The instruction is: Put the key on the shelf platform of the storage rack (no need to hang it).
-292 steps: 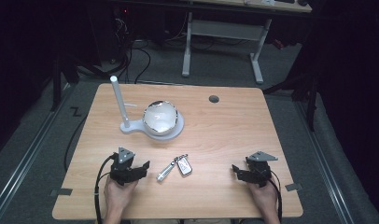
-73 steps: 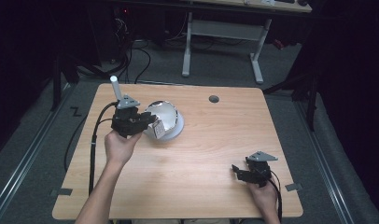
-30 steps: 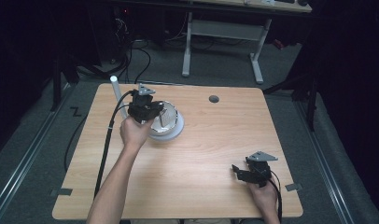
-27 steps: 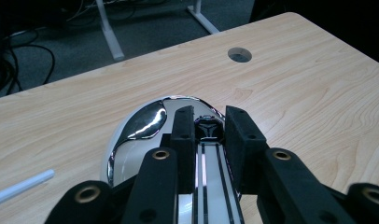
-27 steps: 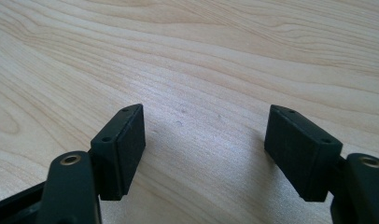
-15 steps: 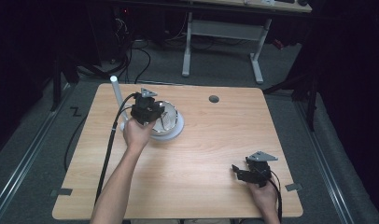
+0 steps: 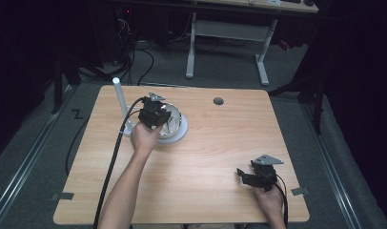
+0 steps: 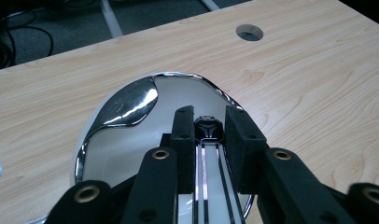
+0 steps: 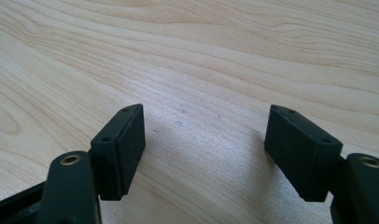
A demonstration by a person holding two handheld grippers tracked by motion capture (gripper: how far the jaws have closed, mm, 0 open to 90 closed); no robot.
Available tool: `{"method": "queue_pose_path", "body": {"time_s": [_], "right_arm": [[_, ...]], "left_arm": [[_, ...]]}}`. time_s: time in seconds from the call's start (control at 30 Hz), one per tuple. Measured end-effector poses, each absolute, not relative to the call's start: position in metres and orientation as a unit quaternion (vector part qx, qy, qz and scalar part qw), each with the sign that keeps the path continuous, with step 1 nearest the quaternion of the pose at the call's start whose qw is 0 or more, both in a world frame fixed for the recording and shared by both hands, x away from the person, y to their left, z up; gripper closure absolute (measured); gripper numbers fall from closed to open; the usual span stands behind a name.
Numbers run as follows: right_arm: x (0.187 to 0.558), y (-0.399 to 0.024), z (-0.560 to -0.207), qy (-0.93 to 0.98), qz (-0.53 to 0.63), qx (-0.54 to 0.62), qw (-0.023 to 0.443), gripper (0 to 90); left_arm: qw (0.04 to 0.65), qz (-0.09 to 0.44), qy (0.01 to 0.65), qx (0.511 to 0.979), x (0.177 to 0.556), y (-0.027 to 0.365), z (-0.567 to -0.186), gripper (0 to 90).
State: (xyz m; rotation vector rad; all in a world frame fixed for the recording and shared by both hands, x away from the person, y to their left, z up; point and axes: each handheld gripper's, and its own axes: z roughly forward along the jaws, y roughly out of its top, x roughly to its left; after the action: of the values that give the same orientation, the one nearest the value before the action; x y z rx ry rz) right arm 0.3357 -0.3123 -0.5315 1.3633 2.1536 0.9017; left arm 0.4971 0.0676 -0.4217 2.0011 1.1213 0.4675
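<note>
A shiny chrome dish (image 7: 178,128) on a white base sits at the table's back left, beside a white upright post (image 7: 118,101). My left gripper (image 7: 155,117) hangs just above the dish's near side. In the left gripper view the dish (image 8: 127,106) mirrors its surroundings, and my left gripper (image 8: 208,115) is shut on a small dark key fob (image 8: 207,127) with a silver edge. Whatever hangs below the fob is hidden by the jaws. My right gripper (image 7: 247,177) rests at the front right of the table. Seen in its own view, the right gripper (image 9: 205,120) is open over bare wood.
A round cable hole (image 7: 218,101) lies in the tabletop (image 7: 220,143) near the back edge, and it is also in the left gripper view (image 8: 249,32). The left gripper's cable (image 7: 111,162) trails along the forearm to the front edge. A desk frame stands beyond the table.
The keys that lay at the table's front are gone from there. The left gripper has travelled from the front left to above the dish, barely shifting in the last second. The right gripper stayed put.
</note>
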Motion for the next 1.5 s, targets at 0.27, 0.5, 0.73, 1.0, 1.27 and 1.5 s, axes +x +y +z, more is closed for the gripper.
{"method": "queue_pose_path", "body": {"time_s": [0.27,0.5,0.73,1.0,1.27,1.5], "right_arm": [[0.336,-0.312,-0.531,0.778,0.325,0.492,0.217,29.4],[0.336,-0.312,-0.531,0.778,0.325,0.492,0.217,29.3],[0.336,-0.312,-0.531,0.778,0.325,0.492,0.217,29.3],[0.336,-0.312,-0.531,0.778,0.325,0.492,0.217,29.4],[0.336,-0.312,-0.532,0.778,0.325,0.492,0.218,29.3],[0.336,-0.312,-0.531,0.778,0.325,0.492,0.217,29.4]], "left_arm": [[0.38,0.184,0.446,0.789,0.503,0.064,-0.431,74.3],[0.38,0.174,0.464,0.781,0.507,0.065,-0.441,74.2],[0.373,0.172,0.478,0.777,0.511,0.069,-0.451,74.1],[0.363,0.179,0.485,0.775,0.514,0.069,-0.454,73.3],[0.355,0.178,0.478,0.784,0.511,0.067,-0.453,65.2],[0.356,0.179,0.466,0.79,0.504,0.069,-0.444,49.8]]}}
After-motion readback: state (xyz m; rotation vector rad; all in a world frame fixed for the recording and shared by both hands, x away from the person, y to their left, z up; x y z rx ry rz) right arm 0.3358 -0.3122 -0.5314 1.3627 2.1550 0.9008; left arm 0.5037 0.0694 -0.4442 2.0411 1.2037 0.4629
